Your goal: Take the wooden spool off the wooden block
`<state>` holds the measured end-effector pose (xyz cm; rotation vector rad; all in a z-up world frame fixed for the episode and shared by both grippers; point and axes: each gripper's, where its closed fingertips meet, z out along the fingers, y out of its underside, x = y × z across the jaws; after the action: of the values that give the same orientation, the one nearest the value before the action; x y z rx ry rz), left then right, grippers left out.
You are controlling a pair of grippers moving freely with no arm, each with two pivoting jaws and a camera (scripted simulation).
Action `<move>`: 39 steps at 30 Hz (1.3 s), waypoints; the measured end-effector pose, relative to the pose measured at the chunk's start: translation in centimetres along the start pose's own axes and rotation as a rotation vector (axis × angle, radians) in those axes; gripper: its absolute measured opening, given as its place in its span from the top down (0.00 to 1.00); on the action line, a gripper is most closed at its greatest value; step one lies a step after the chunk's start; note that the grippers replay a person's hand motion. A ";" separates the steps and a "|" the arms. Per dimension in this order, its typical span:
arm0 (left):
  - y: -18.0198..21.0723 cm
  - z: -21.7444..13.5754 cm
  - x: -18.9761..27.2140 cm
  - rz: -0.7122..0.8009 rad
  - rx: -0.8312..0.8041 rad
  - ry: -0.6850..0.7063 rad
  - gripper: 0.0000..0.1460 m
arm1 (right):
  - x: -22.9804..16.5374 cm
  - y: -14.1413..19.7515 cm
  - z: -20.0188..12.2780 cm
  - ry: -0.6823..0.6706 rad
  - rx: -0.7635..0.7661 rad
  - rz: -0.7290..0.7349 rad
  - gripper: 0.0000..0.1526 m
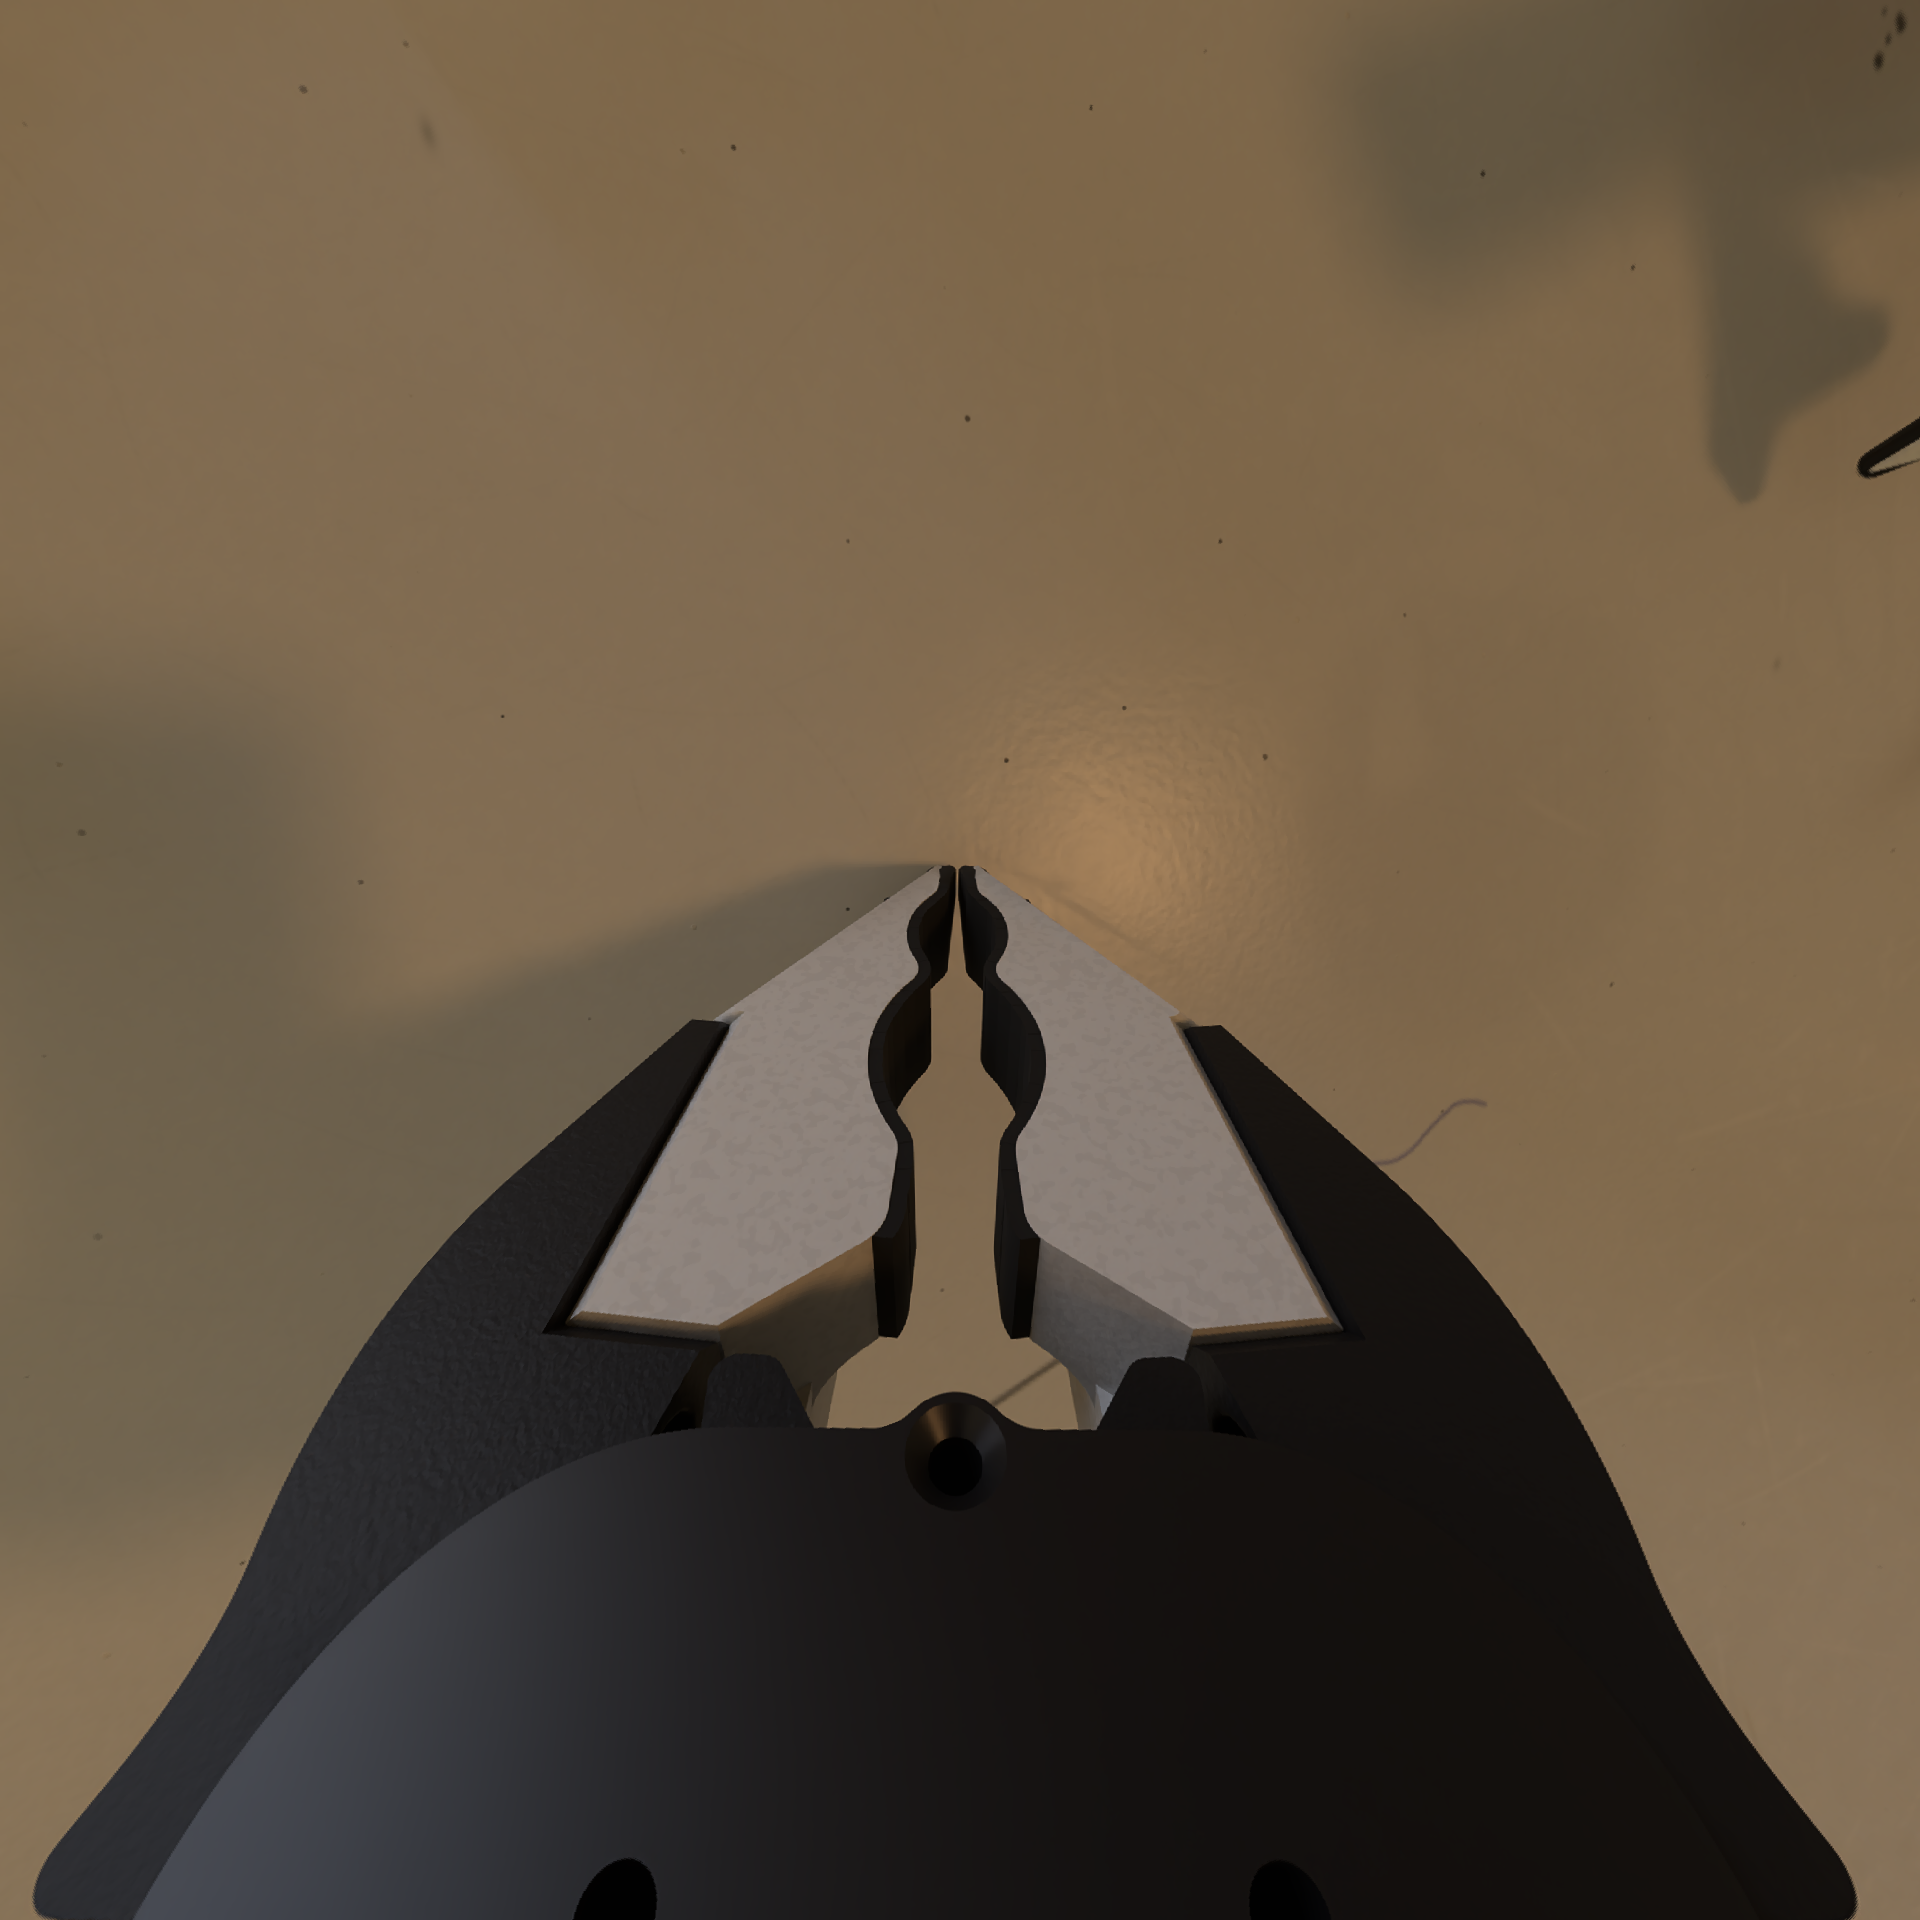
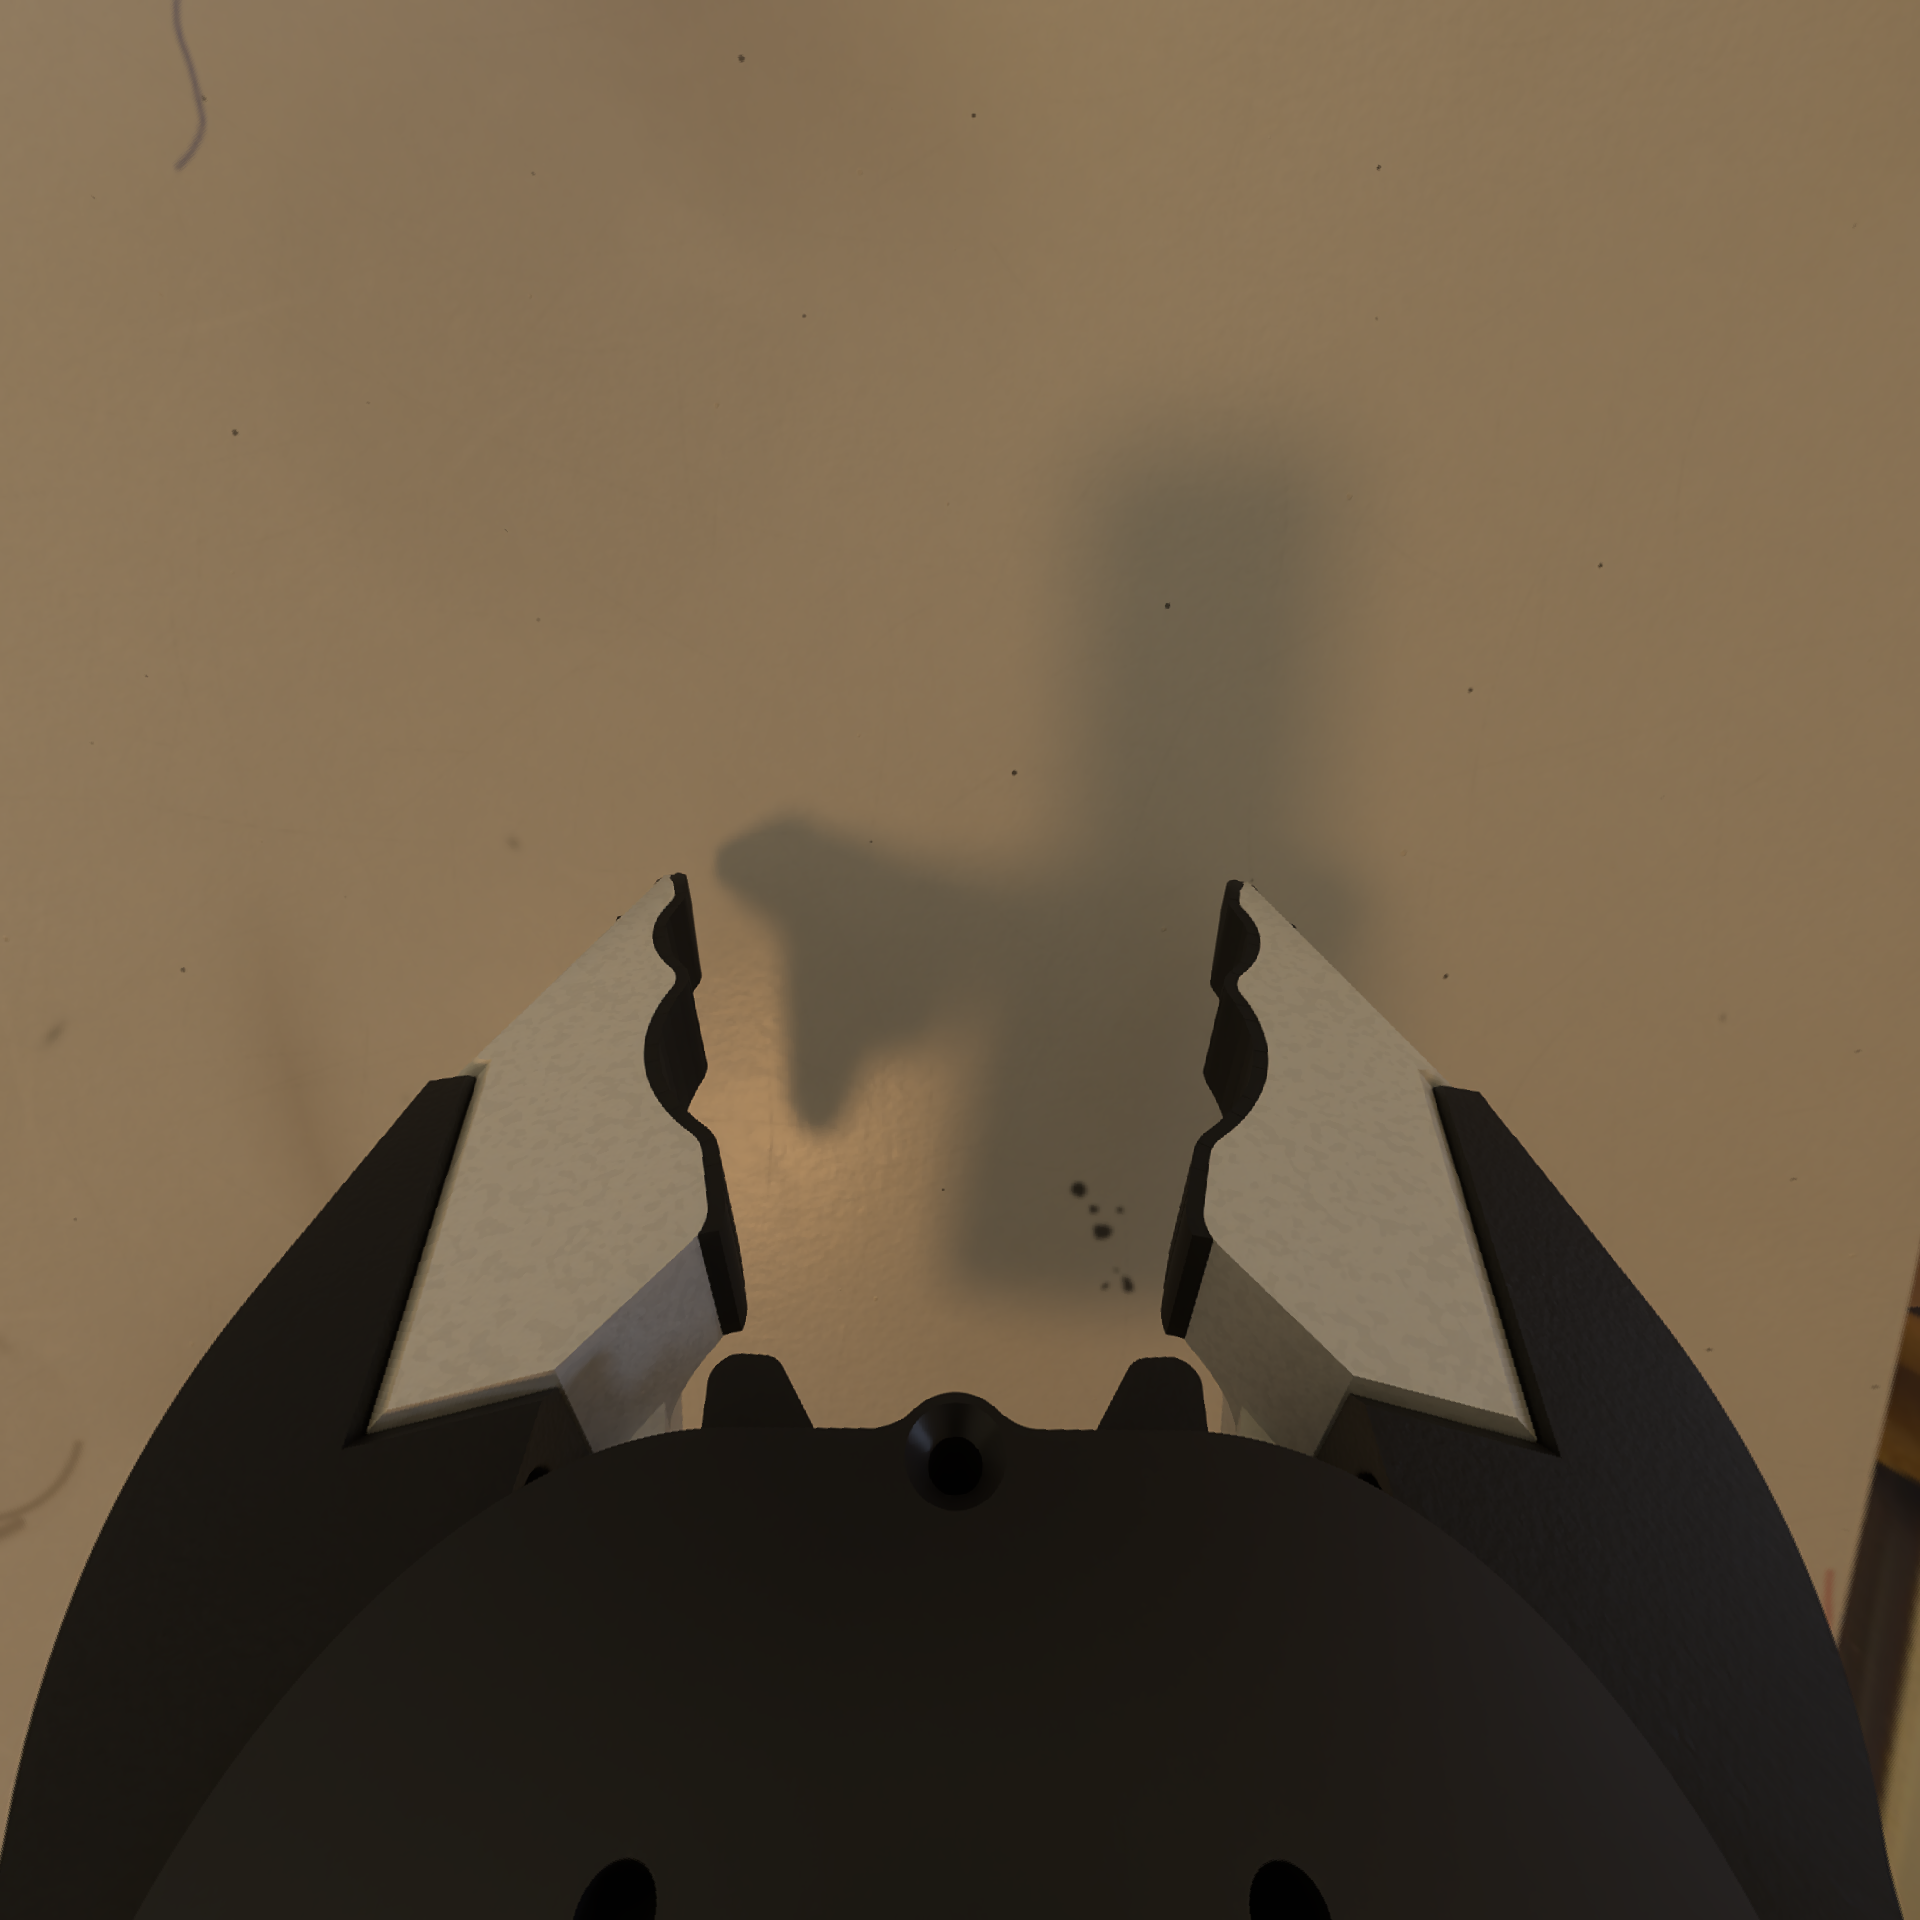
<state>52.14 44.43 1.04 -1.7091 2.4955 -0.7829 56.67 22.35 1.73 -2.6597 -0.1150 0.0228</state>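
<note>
Neither the wooden spool nor the wooden block shows in either view. My left gripper is shut, its white fingers with black pads meeting at the tips, with nothing between them, and it points down at a tan tabletop. My right gripper is open and empty, its two fingers wide apart, and it also points down at the tan tabletop. A thin dark tip of the other gripper pokes in at the right edge of the left wrist view.
The tabletop carries small dark specks and a cluster of black spots. A gripper's shadow falls between my right fingers. The table's edge runs down the right side of the right wrist view. A thin thread lies at top left.
</note>
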 end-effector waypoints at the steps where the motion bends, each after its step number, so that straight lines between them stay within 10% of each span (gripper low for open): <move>1: 0.1 0.0 0.0 0.007 -0.002 -0.001 1.00 | -0.1 0.1 0.0 -0.001 0.011 0.008 0.35; 11: 0.3 -0.3 -0.7 -0.023 0.011 0.004 1.00 | -0.1 -0.2 0.8 0.029 0.012 0.014 0.35; 16: 0.1 0.0 0.0 0.004 0.000 0.006 1.00 | -1.4 -0.8 -4.4 0.069 0.187 0.169 0.39; 23: -0.7 -0.9 -0.1 0.020 0.030 -0.036 0.95 | -16.0 0.3 -14.6 0.040 0.493 0.377 0.53; 29: -4.0 -4.7 -1.3 -0.038 0.297 -0.051 0.94 | -26.8 4.8 -8.5 0.046 0.419 0.553 0.62; 39: -6.0 -9.9 -5.0 -0.196 0.627 -0.083 0.94 | -27.5 4.8 -3.9 0.234 0.182 0.323 0.62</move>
<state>56.47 51.01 10.86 -1.6960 1.7617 -1.3001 29.80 14.01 2.86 -2.4500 0.3751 -0.1651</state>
